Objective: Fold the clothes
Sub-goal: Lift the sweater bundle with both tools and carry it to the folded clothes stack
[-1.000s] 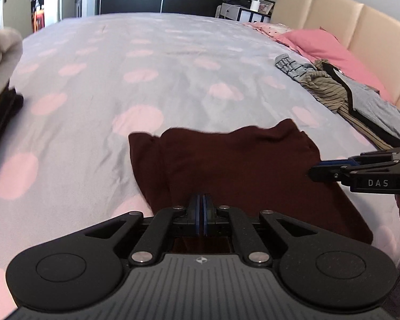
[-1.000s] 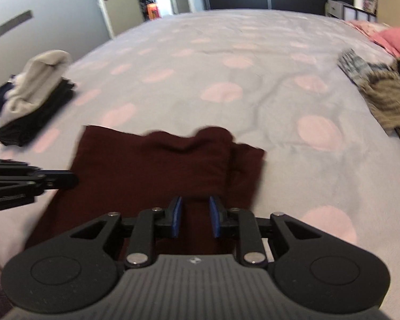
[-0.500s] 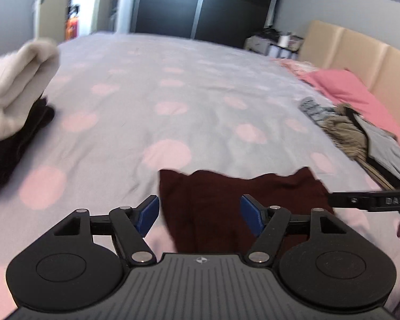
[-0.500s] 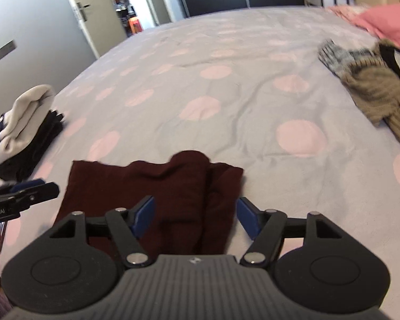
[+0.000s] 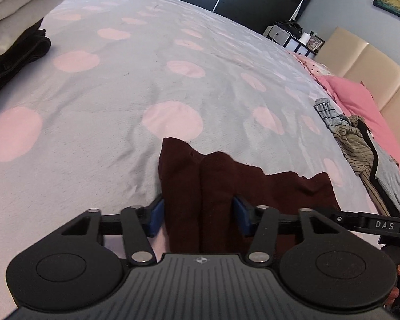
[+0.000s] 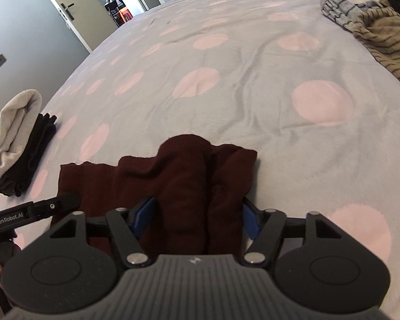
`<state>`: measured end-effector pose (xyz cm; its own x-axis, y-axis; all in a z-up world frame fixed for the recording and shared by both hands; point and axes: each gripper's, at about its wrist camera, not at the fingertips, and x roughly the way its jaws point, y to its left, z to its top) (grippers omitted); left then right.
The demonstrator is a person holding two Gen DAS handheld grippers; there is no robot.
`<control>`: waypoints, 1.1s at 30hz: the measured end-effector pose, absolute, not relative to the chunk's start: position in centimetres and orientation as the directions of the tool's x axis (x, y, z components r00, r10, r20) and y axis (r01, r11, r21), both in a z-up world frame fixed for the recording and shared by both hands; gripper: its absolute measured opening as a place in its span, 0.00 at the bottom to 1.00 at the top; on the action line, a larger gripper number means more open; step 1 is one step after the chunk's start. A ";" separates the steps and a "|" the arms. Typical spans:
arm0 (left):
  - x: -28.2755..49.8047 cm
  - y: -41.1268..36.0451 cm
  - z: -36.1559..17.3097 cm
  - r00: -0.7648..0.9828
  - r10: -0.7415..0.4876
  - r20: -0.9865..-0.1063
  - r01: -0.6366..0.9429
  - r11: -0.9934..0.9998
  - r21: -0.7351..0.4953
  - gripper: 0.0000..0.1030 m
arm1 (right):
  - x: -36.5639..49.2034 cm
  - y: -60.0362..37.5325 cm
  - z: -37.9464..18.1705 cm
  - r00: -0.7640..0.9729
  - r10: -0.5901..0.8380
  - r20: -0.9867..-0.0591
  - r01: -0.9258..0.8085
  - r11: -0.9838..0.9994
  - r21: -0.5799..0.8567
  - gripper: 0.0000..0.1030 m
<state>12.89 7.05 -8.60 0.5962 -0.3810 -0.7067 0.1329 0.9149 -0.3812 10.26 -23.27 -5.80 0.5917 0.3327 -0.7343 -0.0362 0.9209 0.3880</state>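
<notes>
One maroon garment [image 5: 242, 184] lies on the near edge of the bed [image 5: 146, 85], partly folded, with two rolled ridges running away from each camera. Left gripper [image 5: 197, 214]: jaws wide, one blue pad on each side of the garment's left end, nothing clamped. Right gripper [image 6: 196, 214]: jaws wide, straddling the right end's two ridges; whether the pads touch the cloth cannot be told. Each gripper's finger shows at the edge of the other's view. One stack [image 6: 18, 144] of folded clothes, pale piece on top of dark ones, sits at the bed's left edge, well apart from the garment. One heap [image 6: 376, 26] of unfolded clothes, striped and grey, lies at the far right near one pink pillow [image 5: 360, 101]. One door [image 6: 64, 13] stands open beyond the bed.
</notes>
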 end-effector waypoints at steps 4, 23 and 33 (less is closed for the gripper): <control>12.9 7.0 -8.4 0.594 -0.397 -0.700 0.155 0.910 -0.384 0.29 | 10.3 -23.2 -5.7 0.592 0.348 -0.727 -0.053 0.917 0.395 0.44; 5.7 10.2 1.8 0.813 -0.340 -0.473 0.182 0.919 -0.349 0.23 | 4.4 -19.3 5.3 0.770 0.401 -0.497 -0.266 0.909 0.321 0.28; 2.7 20.4 13.2 0.908 -0.188 -0.374 0.099 0.965 -0.244 0.23 | 3.9 -9.2 15.2 0.746 0.566 -0.351 -0.471 0.821 0.322 0.28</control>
